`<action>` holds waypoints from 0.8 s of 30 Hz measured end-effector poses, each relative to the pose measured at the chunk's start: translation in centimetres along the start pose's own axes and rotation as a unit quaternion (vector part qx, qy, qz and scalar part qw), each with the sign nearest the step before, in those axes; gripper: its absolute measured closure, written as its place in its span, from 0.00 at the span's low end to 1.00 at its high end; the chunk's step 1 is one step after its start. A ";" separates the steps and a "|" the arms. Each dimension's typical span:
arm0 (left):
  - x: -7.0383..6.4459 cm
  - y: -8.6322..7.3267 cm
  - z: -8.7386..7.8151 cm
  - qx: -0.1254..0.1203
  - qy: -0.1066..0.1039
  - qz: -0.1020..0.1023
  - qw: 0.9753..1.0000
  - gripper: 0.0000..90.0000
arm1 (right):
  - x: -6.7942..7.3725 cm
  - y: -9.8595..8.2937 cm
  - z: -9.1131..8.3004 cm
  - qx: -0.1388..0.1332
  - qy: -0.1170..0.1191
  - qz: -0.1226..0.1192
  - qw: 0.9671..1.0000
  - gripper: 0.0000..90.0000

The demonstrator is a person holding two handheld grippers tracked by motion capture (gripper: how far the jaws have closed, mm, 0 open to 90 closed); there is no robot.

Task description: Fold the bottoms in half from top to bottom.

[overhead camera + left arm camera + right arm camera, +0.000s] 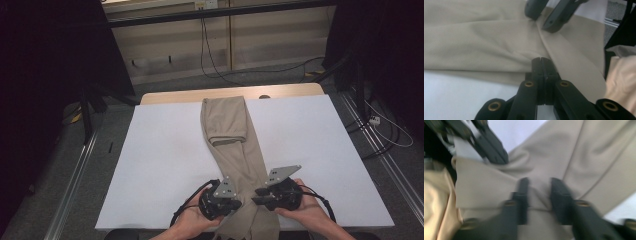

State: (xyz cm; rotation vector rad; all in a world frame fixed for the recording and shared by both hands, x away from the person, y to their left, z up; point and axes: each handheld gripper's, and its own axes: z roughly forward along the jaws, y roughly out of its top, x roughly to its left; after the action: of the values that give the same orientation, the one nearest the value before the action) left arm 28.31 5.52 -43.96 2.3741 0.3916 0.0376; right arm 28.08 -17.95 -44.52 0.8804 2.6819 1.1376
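At lower centre of the high view, the trousers (234,150) lie lengthwise on the white surface (160,165), near end overhanging. Left gripper (541,62) is clamped on a fold; right gripper (537,192) straddles cloth, fingers apart. Both layers should be gathered before closing.

The right gripper (539,195) holds its two black jaws apart over the beige cloth (564,152). The left gripper (491,147) sits on the cloth's edge, upper left.

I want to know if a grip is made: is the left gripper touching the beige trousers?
Touching. In the left gripper view the left gripper has its jaws shut together on a fold at the edge of the beige trousers.
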 end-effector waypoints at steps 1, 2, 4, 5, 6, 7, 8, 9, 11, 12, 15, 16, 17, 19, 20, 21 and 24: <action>-0.2 -0.2 -0.3 0.001 -0.002 -0.003 1.000 1.00 | 0.2 -0.1 0.1 0.004 0.002 -0.004 1.000 0.92; -0.3 -0.5 -0.6 0.003 0.001 -0.009 1.000 1.00 | 0.2 -0.2 0.1 0.004 0.009 -0.006 1.000 0.95; -0.3 -0.8 -0.9 0.004 -0.008 -0.018 1.000 1.00 | 0.4 -0.3 -0.3 0.004 0.016 -0.008 1.000 1.00; -0.3 -0.9 -0.9 0.001 -0.010 -0.016 1.000 1.00 | 0.4 -0.4 -0.5 0.004 0.020 -0.008 1.000 1.00; -0.2 -1.0 -1.0 0.001 -0.017 -0.009 1.000 1.00 | 0.4 -0.4 -0.8 0.003 0.022 -0.010 1.000 1.00; -0.2 -1.0 -0.9 -0.008 -0.018 -0.020 1.000 1.00 | 0.4 -0.5 -1.1 0.002 0.019 -0.008 1.000 1.00; -0.1 -0.9 -0.9 -0.007 -0.012 -0.020 1.000 1.00 | 0.3 -0.6 -1.5 0.001 0.018 -0.005 1.000 1.00; 0.1 -0.8 -0.9 -0.004 -0.013 -0.015 1.000 1.00 | 0.3 -0.7 -1.8 -0.003 0.019 -0.003 1.000 1.00; 0.4 -0.5 -0.8 -0.023 -0.021 -0.035 0.999 1.00 | 0.1 -0.8 -2.4 -0.007 0.022 -0.002 1.000 1.00; 0.5 -0.4 -0.7 -0.028 -0.023 -0.037 0.999 1.00 | 0.1 -0.8 -2.5 -0.004 0.026 0.001 1.000 1.00; 0.9 -0.1 -0.4 -0.038 -0.012 -0.029 0.999 0.94 | 0.1 -1.2 -2.4 0.009 0.026 0.009 1.000 1.00; 1.1 -0.1 -0.2 -0.038 -0.009 -0.025 0.999 0.89 | 0.0 -1.3 -2.4 0.014 0.030 0.009 0.999 1.00; 1.2 -0.1 0.0 -0.033 -0.007 -0.018 0.999 0.85 | -0.2 -1.3 -2.4 0.009 0.032 0.011 0.999 0.96; 1.3 -0.3 0.6 -0.021 -0.011 -0.013 1.000 0.86 | -0.7 -1.0 -2.4 -0.009 0.021 0.029 0.999 0.83; 1.2 -0.3 0.6 -0.021 -0.009 -0.012 1.000 0.87 | -1.1 -0.6 -2.3 -0.017 0.005 0.039 0.999 0.82; 1.2 -0.2 0.5 -0.013 -0.010 -0.008 1.000 0.87 | -1.6 -0.2 -2.1 -0.026 -0.009 0.048 0.998 0.82; 0.9 -0.4 0.5 -0.016 -0.026 -0.022 0.999 0.93 | -3.3 1.4 -0.9 -0.032 -0.059 0.063 0.996 0.80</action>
State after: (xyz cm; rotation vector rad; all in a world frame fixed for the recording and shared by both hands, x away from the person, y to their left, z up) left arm 29.15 5.77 -44.63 2.3300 0.4146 -0.0372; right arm 31.23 -19.51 -43.32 1.0825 2.5132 1.1496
